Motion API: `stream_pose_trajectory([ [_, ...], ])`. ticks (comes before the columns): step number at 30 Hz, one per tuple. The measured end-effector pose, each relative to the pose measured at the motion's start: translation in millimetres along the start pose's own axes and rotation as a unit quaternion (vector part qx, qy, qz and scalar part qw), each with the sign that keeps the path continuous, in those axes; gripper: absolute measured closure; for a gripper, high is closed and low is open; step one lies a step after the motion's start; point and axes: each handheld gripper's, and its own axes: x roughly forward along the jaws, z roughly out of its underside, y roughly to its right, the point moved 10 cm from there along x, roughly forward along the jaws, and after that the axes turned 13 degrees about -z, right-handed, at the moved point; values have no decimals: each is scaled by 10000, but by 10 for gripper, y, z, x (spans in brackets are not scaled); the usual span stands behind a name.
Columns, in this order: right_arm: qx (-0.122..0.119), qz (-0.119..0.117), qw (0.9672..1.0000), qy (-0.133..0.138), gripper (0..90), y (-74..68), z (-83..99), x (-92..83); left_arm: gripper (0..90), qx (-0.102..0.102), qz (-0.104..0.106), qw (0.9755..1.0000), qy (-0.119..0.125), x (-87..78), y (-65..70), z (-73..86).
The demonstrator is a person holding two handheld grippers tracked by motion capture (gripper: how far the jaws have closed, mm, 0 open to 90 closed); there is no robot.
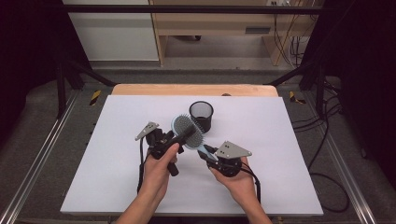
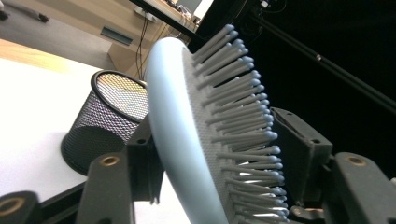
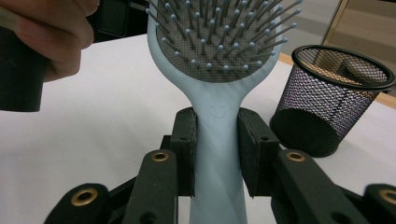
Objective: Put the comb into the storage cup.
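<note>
High view: a pale blue hairbrush (image 1: 187,132) is held above the white table (image 1: 116,186) between two hand-held grippers, with a black mesh cup (image 1: 201,115) standing on the table just beyond it, at about 1 o'clock from the brush head. The right gripper (image 1: 208,151) is seen clamped on the brush handle, its pads pressed flat against both sides in the right gripper view (image 3: 217,154). The left gripper (image 1: 180,135) is brought in from 9 o'clock around the brush head; in the left gripper view (image 2: 219,158) one pad lies against the smooth back and the other stands at the bristle tips, though whether a firm squeeze is made cannot be told. The brush is judged to be lifted and mid-handover; placing it in the cup is judged to be what is left. The cup is empty and upright.
</note>
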Motion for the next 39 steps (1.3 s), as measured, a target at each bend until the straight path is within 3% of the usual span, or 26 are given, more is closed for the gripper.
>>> stream_pose_trajectory([
  [3,4,5,10000,-55,695,1,18,9,463,-147,11,9999,-12,0,-6,3],
  [8,13,-5,9999,-127,695,2,42,26,490,-193,-4,9998,-33,-2,1,11],
  [27,119,-62,9997,-211,679,26,100,56,523,-145,31,9999,-56,25,30,24],
  [32,296,-108,9993,-176,432,49,113,65,522,46,-30,10000,27,27,28,-74],
  [39,561,-30,9981,-245,190,120,163,35,521,401,-179,9987,243,-27,-12,-307],
])
